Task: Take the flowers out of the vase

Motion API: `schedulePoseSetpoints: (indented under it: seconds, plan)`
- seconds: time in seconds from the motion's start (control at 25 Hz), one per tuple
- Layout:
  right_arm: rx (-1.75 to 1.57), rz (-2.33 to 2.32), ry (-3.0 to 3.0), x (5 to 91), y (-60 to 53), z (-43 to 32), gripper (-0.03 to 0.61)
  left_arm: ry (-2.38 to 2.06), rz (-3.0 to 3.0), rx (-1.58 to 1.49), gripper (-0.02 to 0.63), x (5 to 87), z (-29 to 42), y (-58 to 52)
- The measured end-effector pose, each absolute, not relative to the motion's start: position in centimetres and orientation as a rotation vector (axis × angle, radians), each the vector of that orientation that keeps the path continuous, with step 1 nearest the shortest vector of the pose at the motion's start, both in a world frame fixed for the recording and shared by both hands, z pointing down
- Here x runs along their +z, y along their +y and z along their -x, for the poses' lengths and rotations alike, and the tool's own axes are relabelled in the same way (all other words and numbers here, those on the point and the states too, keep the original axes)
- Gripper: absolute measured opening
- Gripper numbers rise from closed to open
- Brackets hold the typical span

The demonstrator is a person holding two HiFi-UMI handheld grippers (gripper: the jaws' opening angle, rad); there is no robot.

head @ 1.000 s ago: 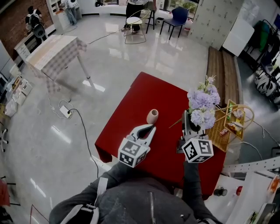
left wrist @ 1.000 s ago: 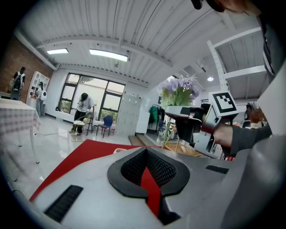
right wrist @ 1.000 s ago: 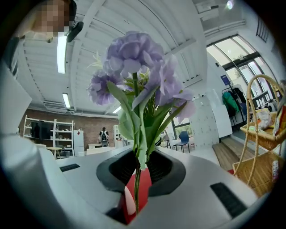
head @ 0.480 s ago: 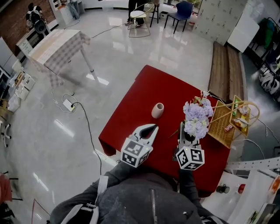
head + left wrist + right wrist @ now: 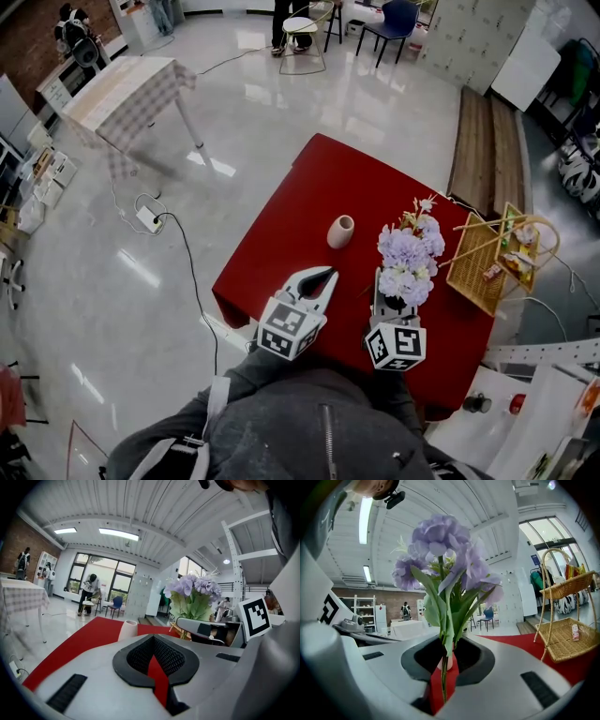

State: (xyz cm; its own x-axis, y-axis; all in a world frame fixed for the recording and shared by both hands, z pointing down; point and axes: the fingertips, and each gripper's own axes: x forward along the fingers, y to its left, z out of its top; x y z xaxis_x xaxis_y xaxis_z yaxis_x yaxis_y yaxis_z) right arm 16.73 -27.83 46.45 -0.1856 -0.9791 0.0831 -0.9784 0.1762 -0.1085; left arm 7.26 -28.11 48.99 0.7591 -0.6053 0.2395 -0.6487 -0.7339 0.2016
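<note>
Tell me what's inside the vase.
No stems stand in the vase; the flowers are out, clamped in the right gripper. The vase's bottom is hidden by its own wall.

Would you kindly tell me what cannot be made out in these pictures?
Stem ends of the flowers: head view, hidden by the right gripper.
Contents of the basket: head view, too small.
Base of the vase: left gripper view, behind the left gripper.
</note>
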Motion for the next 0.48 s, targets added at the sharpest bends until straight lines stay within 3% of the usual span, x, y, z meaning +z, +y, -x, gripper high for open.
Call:
schedulePoseSetpoints:
  seconds: [0.48]
  plan:
    - [-0.211, 1.988, 2.393, 46.26, -27.24, -17.1, 0.057, -1.01, -2.664, 0.226, 0.006, 49.27, -6.98, -27.44]
